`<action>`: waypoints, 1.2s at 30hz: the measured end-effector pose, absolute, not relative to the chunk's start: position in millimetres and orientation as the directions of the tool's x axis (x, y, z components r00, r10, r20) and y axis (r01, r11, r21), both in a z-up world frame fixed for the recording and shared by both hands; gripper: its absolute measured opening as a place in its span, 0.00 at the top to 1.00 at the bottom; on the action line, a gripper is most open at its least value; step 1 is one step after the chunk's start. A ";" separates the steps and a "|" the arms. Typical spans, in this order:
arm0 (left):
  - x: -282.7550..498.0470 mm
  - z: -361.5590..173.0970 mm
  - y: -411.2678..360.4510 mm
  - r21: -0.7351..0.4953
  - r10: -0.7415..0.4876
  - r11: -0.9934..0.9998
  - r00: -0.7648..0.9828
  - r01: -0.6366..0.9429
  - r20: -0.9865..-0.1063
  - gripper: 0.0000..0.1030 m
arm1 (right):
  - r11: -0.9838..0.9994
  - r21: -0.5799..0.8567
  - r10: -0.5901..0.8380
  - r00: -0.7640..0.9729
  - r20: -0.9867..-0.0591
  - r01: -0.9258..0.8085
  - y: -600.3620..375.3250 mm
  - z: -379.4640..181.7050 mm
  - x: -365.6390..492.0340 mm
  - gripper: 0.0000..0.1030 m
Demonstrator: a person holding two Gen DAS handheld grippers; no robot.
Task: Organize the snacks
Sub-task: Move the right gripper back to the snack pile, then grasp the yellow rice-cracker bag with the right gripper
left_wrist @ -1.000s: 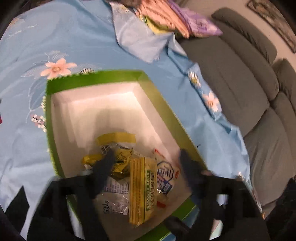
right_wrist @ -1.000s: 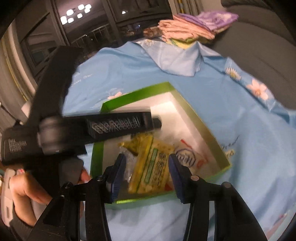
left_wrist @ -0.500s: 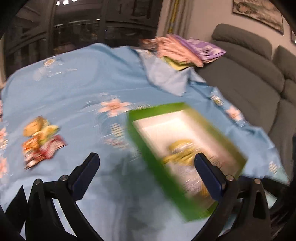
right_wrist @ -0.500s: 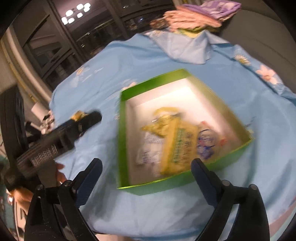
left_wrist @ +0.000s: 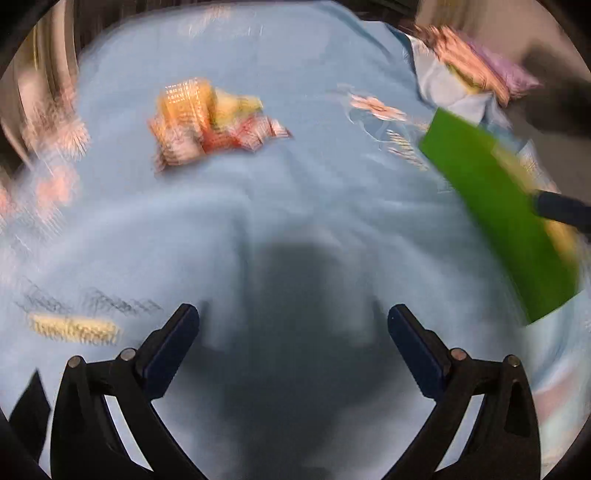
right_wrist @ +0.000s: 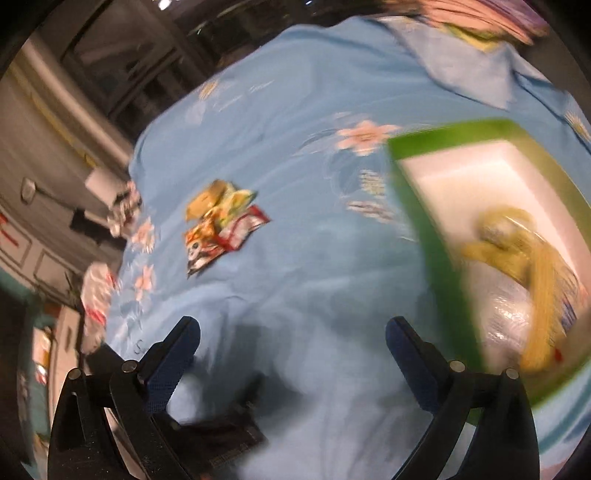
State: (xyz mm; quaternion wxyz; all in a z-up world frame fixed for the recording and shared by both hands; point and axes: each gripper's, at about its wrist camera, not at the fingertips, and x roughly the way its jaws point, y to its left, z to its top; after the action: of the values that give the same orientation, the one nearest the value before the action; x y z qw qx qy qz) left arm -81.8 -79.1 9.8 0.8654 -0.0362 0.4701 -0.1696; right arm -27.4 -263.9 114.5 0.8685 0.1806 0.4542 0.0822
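Light blue floral cloth [right_wrist: 317,110] over worktop, folded pink and purple fabrics [right_wrist: 476,18] at far edge, dark window panes [right_wrist: 122,62] behind, ceiling lights reflected.

1. 1 green box [right_wrist: 436,236] with a white inside, lying on the blue floral cloth [right_wrist: 314,92].
2. 1 loose cluster of snack packets [right_wrist: 221,221] on the cloth, well apart from the box; about 4 packets show in it, though blur keeps the count uncertain.
3. 1 heap of snack packets inside the box [right_wrist: 528,266]; at least 3, with yellow and clear wrappers, too smeared to count exactly.
4. 1 pile of folded fabrics [left_wrist: 476,70] at the far edge of the cloth, in pink, purple and yellow layers.
5. 1 pale yellow strip [left_wrist: 74,328] near the left edge in the left wrist view; too blurred to tell whether it is a packet or a print on the cloth.
6. 2 grippers, each with 2 fingers [right_wrist: 173,354].
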 end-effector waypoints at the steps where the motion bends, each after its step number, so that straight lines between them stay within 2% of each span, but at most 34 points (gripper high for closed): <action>1: -81.0 8.7 -72.7 -0.278 -0.360 0.931 0.491 0.235 -0.793 0.01 | 0.925 0.380 0.313 0.561 -0.767 0.004 -247.9 117.7 -14.1 0.02; 7: -80.5 13.6 -59.0 -0.317 -0.383 0.924 0.494 0.215 -0.780 0.01 | 0.938 0.337 0.338 0.452 -0.825 -0.085 -155.9 130.2 72.6 0.02; 11: -70.5 17.8 -33.7 -0.324 -0.345 0.937 0.513 0.134 -0.786 0.01 | 0.948 0.302 0.317 0.397 -0.861 -0.102 -104.6 126.8 137.5 0.02; 15: -59.4 20.8 11.6 -0.304 -0.266 0.952 0.530 0.016 -0.805 0.01 | 0.958 0.283 0.281 0.364 -0.888 -0.047 -80.6 110.7 192.1 0.02; 19: -59.0 39.7 57.6 -0.211 -0.122 0.975 0.641 -0.064 -0.758 0.01 | 0.967 0.256 0.241 0.396 -0.886 -0.017 -54.8 93.4 231.8 0.02; 22: -50.2 36.1 84.4 -0.119 0.004 0.982 0.639 -0.150 -0.769 0.01 | 0.993 0.109 0.119 0.421 -0.899 -0.048 -28.7 79.3 256.6 0.02; 25: -39.7 20.7 112.1 -0.143 0.004 0.968 0.582 -0.207 -0.813 0.01 | 0.990 -0.094 -0.045 0.400 -0.915 -0.103 -2.5 55.3 273.0 0.03; 26: -38.3 16.0 120.1 -0.153 0.002 0.961 0.562 -0.229 -0.827 0.01 | 0.982 -0.155 -0.101 0.389 -0.915 -0.109 2.7 47.6 275.8 0.04; 28: -30.6 12.3 122.6 -0.145 0.004 0.962 0.547 -0.230 -0.837 0.01 | 0.964 -0.248 -0.198 0.375 -0.906 -0.091 7.1 31.4 280.2 0.21; 29: -29.8 13.4 122.1 -0.124 0.022 0.966 0.553 -0.225 -0.833 0.01 | 0.972 -0.219 -0.174 0.362 -0.916 -0.086 4.7 25.7 281.3 0.30; 30: -29.5 15.1 120.2 -0.096 0.044 0.971 0.559 -0.220 -0.828 0.01 | 0.980 -0.188 -0.150 0.376 -0.914 -0.066 0.8 27.8 280.8 0.34; 32: -28.9 15.5 115.8 -0.073 0.053 0.977 0.559 -0.201 -0.827 0.01 | 0.992 -0.121 -0.097 0.397 -0.913 -0.037 -7.6 33.4 278.8 0.38; 36: -27.2 8.3 111.2 -0.070 0.021 0.986 0.532 -0.151 -0.847 0.01 | 0.998 -0.044 -0.023 0.406 -0.914 -0.042 -22.5 49.6 259.7 0.40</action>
State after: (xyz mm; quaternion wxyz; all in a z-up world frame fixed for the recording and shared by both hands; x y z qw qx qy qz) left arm -27.2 111.2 8.3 0.8725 -0.0675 0.4814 0.0491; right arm 259.7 -22.5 49.6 0.8378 -0.0298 0.5452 0.0055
